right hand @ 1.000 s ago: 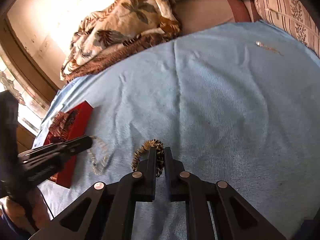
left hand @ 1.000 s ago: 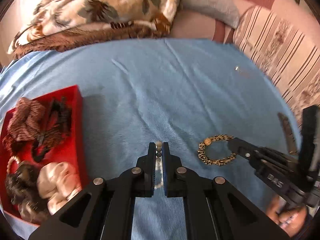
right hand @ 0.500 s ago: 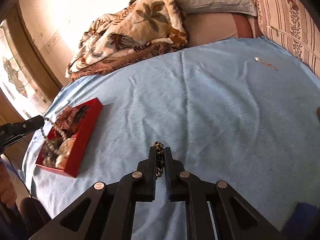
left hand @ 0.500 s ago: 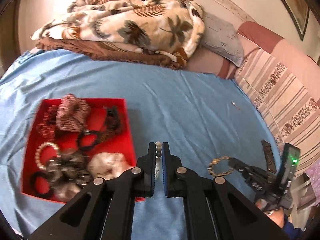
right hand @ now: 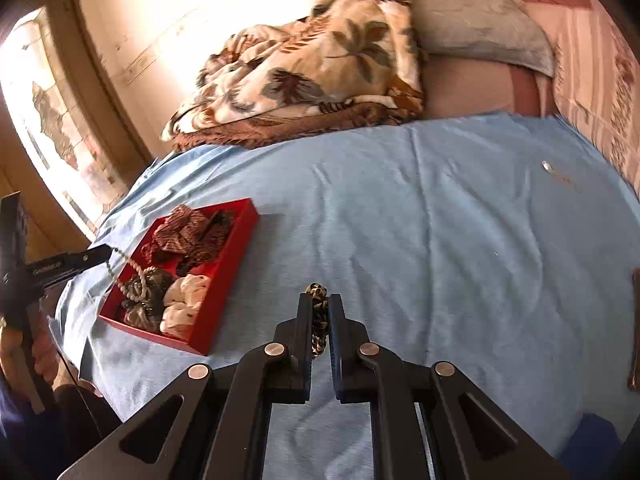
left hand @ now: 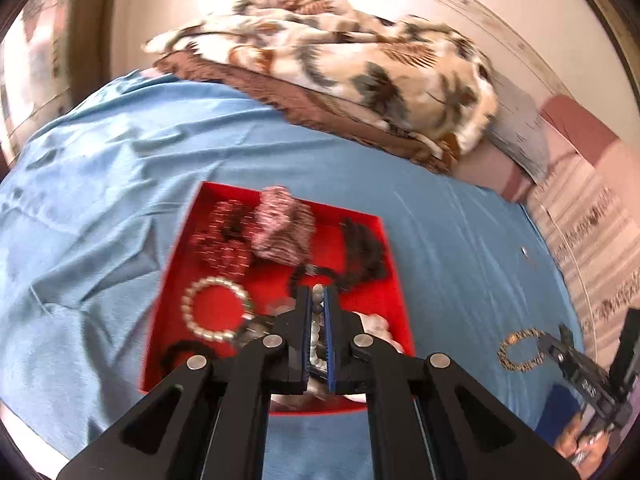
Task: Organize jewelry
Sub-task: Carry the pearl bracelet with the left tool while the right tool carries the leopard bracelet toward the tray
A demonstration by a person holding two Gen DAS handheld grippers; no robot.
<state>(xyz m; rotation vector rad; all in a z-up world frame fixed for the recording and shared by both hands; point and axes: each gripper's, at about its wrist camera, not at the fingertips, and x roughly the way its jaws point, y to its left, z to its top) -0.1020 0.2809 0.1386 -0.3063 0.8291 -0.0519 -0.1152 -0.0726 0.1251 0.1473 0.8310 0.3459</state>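
A red tray [left hand: 188, 240] [right hand: 236, 240] lies on the blue bedsheet [left hand: 460, 248], holding scrunchies and a pearl bracelet [left hand: 212, 312]. My left gripper [left hand: 318, 300] is shut on a grey-white bead necklace [left hand: 317, 320] and hangs over the tray; from the right wrist view the necklace [right hand: 132, 276] dangles into the tray. My right gripper [right hand: 319, 304] is shut on a leopard-print bracelet [right hand: 318, 320], held above the sheet right of the tray; it also shows in the left wrist view [left hand: 520, 350].
A folded floral blanket [left hand: 340, 64] and a grey pillow [right hand: 480, 24] lie at the head of the bed. A small silver piece [right hand: 546, 166] lies on the sheet far right. A dark flat object [right hand: 634, 328] is at the right edge.
Both grippers have lifted off the sheet with their items. The left one has moved left over the red tray with the bead necklace; the right one has risen with the leopard bracelet.
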